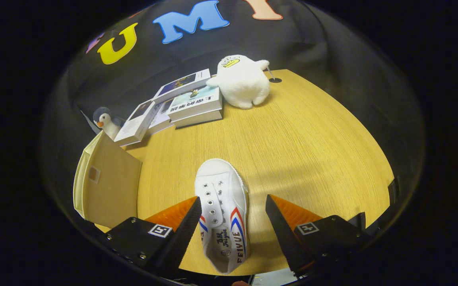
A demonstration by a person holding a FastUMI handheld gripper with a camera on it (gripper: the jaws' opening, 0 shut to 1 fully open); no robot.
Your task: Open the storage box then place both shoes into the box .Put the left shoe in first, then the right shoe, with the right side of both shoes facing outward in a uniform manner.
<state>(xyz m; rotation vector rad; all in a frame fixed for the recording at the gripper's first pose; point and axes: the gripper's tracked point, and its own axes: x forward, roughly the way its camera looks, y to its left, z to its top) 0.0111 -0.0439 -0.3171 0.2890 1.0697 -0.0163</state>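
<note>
Shoe [222,214] between spread hand-held gripper [233,206] fingers

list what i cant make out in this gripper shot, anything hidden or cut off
- Box, gripper view: its raised flap faces the camera and hides the inside, so whether a shoe is already in there cannot be told.
- Shoe: it lies between the open jaws of the gripper; its heel is cut off at the near edge.
- Penguin toy: lower body hidden behind the box and books.
- Book covers: too small to make out.
</note>
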